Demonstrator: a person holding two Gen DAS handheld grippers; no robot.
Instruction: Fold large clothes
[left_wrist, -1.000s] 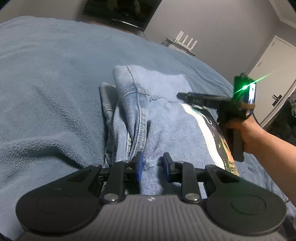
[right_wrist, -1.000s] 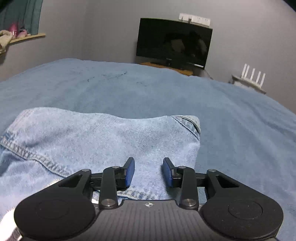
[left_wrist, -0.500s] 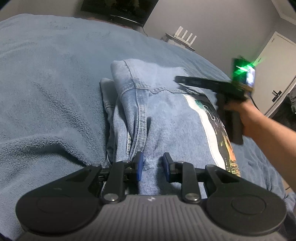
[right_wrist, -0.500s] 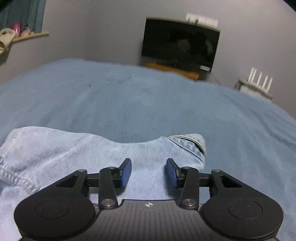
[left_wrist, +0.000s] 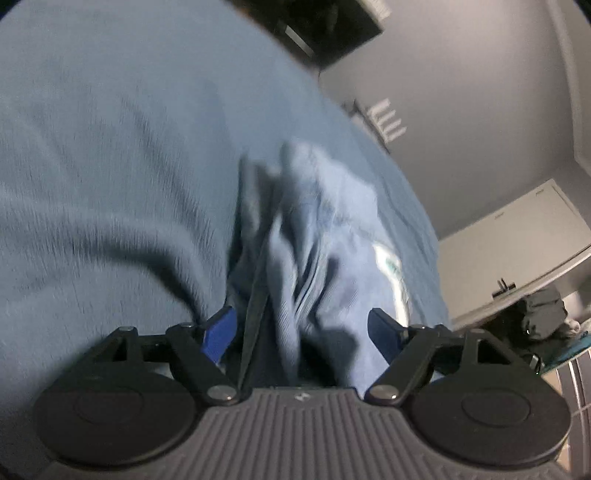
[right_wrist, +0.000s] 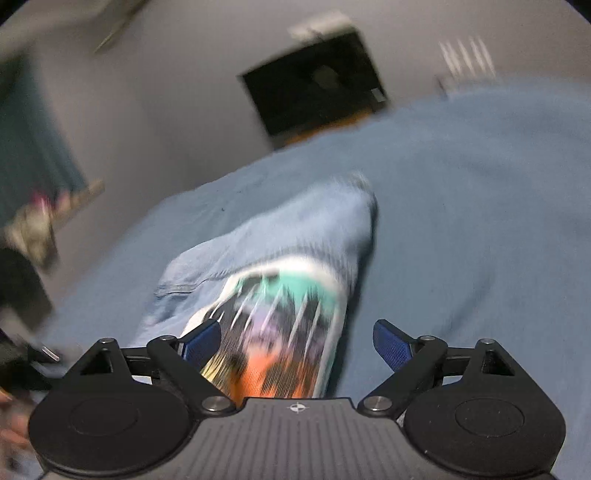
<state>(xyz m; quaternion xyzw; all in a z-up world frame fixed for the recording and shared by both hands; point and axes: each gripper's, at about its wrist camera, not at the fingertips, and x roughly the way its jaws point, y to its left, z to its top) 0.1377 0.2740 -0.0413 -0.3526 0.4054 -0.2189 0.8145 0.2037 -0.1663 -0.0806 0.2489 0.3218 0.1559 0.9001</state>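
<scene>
A folded light-blue denim garment (left_wrist: 325, 229) lies on the blue bed blanket (left_wrist: 110, 166). In the right wrist view the garment (right_wrist: 280, 236) shows a colourful printed panel (right_wrist: 280, 332) with a white border. My left gripper (left_wrist: 303, 328) is open, its blue pads wide apart over the garment's near end, holding nothing. My right gripper (right_wrist: 295, 341) is open above the printed panel, holding nothing. Both views are blurred by motion.
A black TV (right_wrist: 314, 88) stands on a stand against the far grey wall, with a white router (left_wrist: 388, 122) beside it. A white door (left_wrist: 517, 251) and a dark pile (left_wrist: 543, 317) are at the right. A hand-held dark device (right_wrist: 18, 295) shows at the left.
Both grippers have opened wide and swung, tilting the views. The left one released the denim it was pinching. The right one pulled back, so the printed panel now lies under it.
</scene>
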